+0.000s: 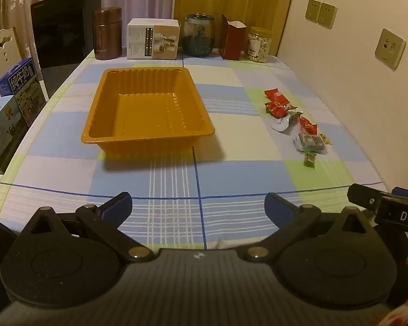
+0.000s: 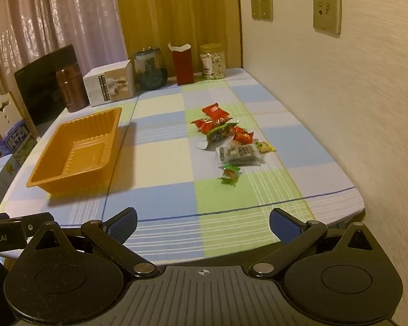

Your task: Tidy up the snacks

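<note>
An empty orange plastic tray [image 1: 147, 135] [image 2: 54, 182] sits on the checked tablecloth. To its right lies a loose pile of wrapped snacks [image 1: 299, 125] [image 2: 231, 141]: red packets [image 2: 215, 111], a grey-white pack [image 2: 239, 154] and a small green-wrapped sweet [image 2: 230, 175] nearest me. My left gripper [image 1: 198, 206] hovers over the table's near edge, in front of the tray, open with nothing between its blue pads. My right gripper [image 2: 202, 226] hangs at the near edge below the snacks, also open and empty. The right gripper's body [image 1: 389, 209] shows at the left wrist view's right edge.
Along the far edge stand a brown flask [image 1: 107, 32], a white box [image 1: 152, 39], a dark glass jar [image 1: 200, 35], an open red carton [image 1: 232, 40] and a jar of nuts [image 1: 258, 44]. Milk cartons [image 1: 16, 100] and a dark screen [image 1: 65, 27] border the left; a wall [image 2: 340, 108] borders the right.
</note>
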Motion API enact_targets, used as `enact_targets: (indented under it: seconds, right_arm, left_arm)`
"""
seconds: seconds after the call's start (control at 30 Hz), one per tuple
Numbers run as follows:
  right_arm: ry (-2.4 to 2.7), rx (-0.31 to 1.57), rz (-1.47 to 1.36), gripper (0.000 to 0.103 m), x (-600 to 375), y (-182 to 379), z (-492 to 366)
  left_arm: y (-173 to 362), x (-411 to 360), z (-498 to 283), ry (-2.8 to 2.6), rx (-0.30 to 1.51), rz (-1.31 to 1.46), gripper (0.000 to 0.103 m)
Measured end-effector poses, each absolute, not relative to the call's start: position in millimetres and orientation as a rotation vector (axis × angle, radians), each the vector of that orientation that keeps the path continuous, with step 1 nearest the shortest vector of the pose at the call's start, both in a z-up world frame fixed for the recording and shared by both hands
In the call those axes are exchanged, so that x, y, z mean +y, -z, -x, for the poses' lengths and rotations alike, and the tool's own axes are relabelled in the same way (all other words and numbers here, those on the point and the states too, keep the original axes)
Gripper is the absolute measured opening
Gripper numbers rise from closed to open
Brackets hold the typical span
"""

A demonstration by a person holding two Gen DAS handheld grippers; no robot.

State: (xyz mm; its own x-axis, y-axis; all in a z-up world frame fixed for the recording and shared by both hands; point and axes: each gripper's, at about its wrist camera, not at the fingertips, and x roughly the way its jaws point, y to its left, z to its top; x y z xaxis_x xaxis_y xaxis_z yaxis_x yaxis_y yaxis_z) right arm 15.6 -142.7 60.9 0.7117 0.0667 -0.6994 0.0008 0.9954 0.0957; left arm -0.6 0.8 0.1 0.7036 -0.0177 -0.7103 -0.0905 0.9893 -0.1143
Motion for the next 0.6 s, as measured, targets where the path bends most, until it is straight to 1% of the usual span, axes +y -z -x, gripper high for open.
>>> enact_targets:
  seconds: [0.6]
  right_arm:
    - [-0.038,0.777,-0.086,0.103,-139.1,-63.5,-15.8]
  left_arm:
    - [-0.1,-2.2,-0.7,-0.038,0.785,0.136,0.103]
